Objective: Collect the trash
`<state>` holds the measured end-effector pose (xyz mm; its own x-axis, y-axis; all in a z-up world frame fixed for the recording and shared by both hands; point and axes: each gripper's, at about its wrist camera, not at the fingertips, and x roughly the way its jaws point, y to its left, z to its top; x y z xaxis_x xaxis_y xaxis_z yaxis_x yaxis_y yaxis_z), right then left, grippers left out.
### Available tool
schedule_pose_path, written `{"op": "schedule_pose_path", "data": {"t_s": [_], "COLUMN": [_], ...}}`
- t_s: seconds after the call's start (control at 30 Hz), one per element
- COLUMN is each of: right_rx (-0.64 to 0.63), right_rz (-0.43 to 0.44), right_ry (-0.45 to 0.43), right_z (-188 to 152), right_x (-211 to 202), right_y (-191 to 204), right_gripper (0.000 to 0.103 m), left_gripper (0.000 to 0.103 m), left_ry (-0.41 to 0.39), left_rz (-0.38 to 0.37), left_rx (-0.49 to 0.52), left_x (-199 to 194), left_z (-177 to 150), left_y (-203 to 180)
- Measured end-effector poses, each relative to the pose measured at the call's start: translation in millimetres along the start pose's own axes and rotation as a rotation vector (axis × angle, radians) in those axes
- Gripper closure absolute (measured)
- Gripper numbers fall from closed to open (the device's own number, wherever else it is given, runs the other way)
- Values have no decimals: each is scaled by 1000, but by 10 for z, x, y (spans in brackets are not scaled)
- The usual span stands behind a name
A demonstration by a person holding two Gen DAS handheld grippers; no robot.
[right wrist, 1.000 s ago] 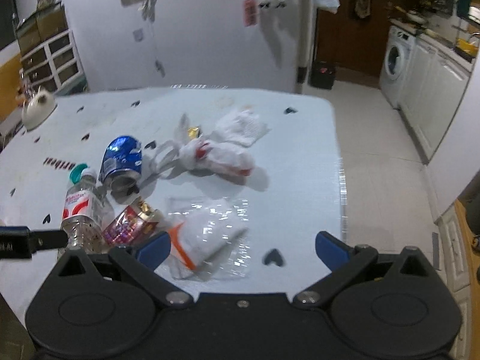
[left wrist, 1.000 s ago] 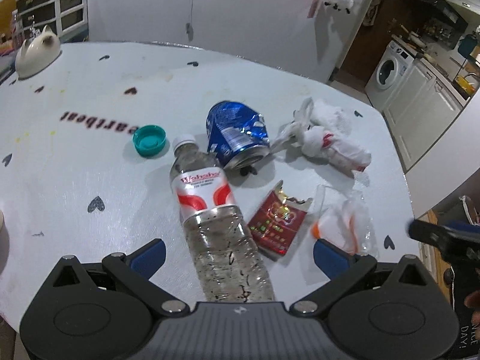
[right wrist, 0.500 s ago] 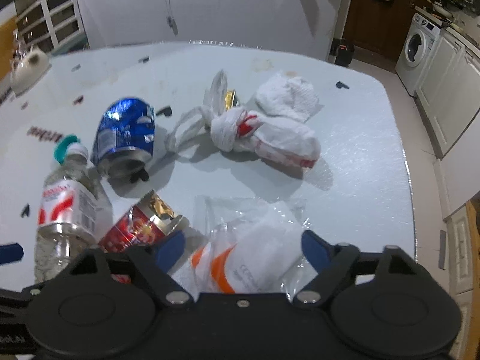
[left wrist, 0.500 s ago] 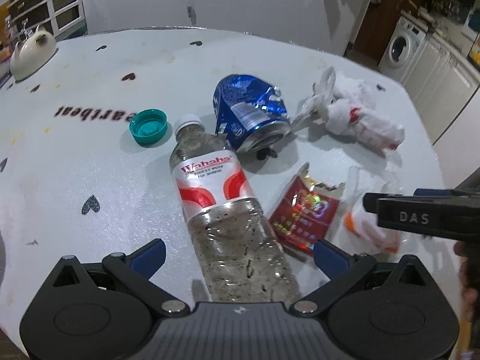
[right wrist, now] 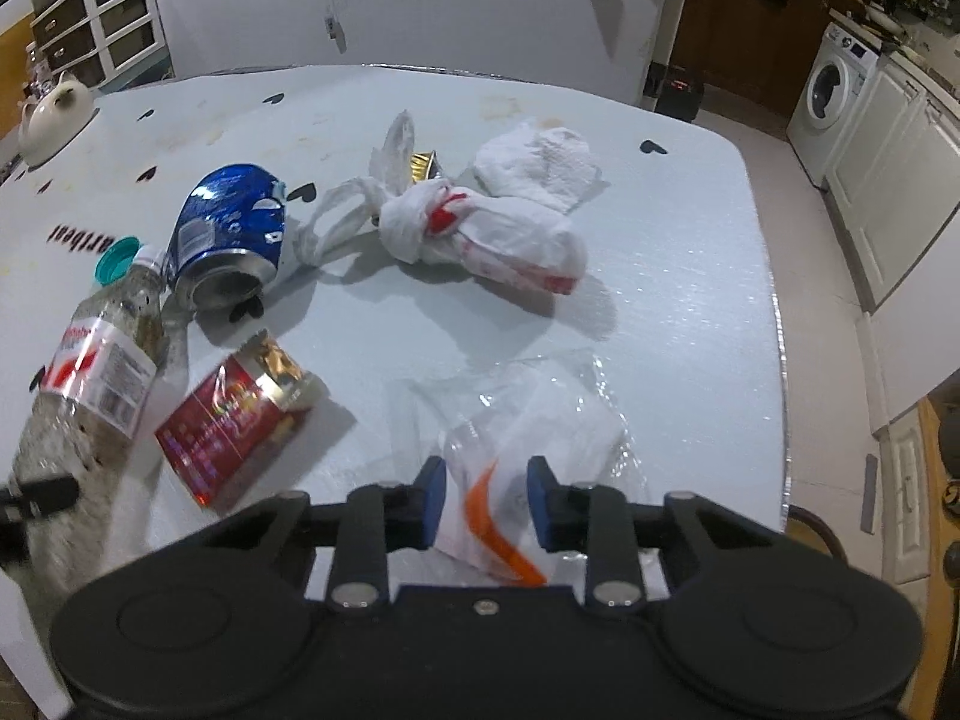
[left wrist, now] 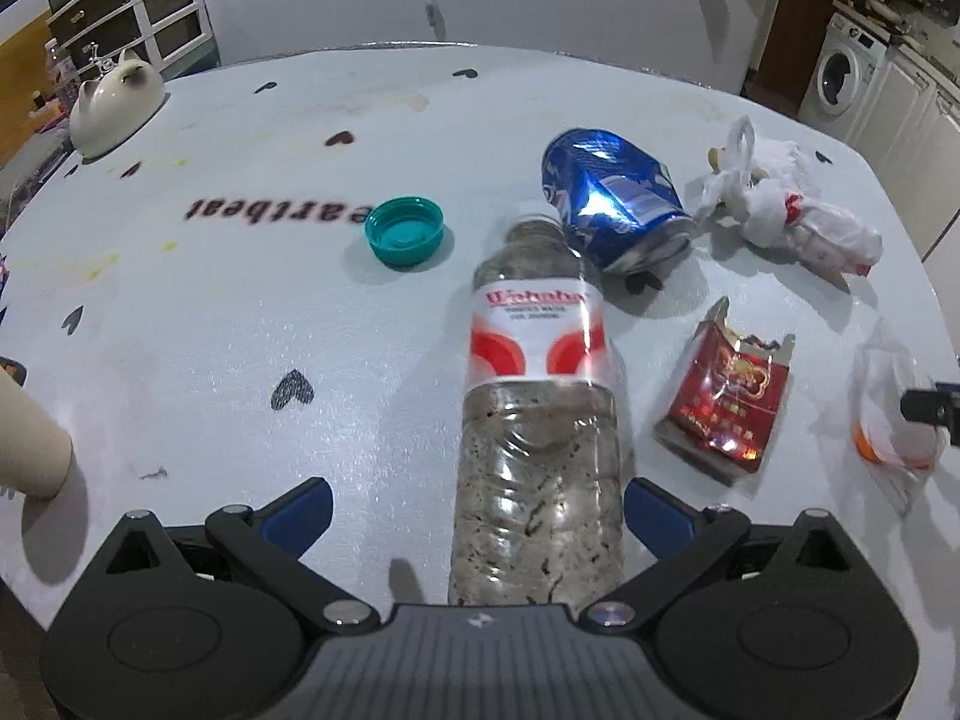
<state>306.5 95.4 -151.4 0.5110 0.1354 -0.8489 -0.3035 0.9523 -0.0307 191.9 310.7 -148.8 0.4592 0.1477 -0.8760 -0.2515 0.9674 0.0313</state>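
Observation:
A clear plastic bottle (left wrist: 534, 360) with a red and white label lies on the white table (left wrist: 240, 360), its lower half between the wide-apart fingers of my left gripper (left wrist: 477, 513), which is open and not touching it. My right gripper (right wrist: 486, 498) is closing its jaws on a clear plastic bag (right wrist: 540, 414) with an orange mark; the bag bunches between the blue pads. A crushed blue can (left wrist: 612, 198), a red foil packet (left wrist: 726, 402) and a knotted white bag (right wrist: 498, 234) lie between and beyond the two grippers.
A teal bottle cap (left wrist: 405, 231) sits left of the can. A crumpled tissue (right wrist: 540, 162) lies behind the knotted bag. A white cat-shaped dish (left wrist: 114, 102) stands far left. A beige object (left wrist: 30, 438) is at the near left edge. The table's right edge (right wrist: 780, 360) drops to the floor.
Both grippers came down and closer to the table. The right jaws narrowed from wide apart to tight around the clear bag. The left gripper now straddles the bottle.

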Motion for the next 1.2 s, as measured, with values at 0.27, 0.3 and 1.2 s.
{"op": "schedule_pose_path", "data": {"t_s": [0.27, 0.3, 1.2], "right_rx": [-127, -145, -80], "right_rz": [-55, -64, -73], "right_ry": [-33, -37, -105], "right_z": [-113, -123, -175], "right_x": [23, 33, -226], "right_y": [66, 90, -68], "right_gripper": [76, 76, 91], "left_gripper": [18, 20, 43], "left_ry": [19, 20, 2], "left_rz": [-32, -35, -101], "left_rx": [42, 47, -19], "left_x": [138, 148, -81], "left_z": [143, 156, 62], "left_y": [-167, -189, -204]}}
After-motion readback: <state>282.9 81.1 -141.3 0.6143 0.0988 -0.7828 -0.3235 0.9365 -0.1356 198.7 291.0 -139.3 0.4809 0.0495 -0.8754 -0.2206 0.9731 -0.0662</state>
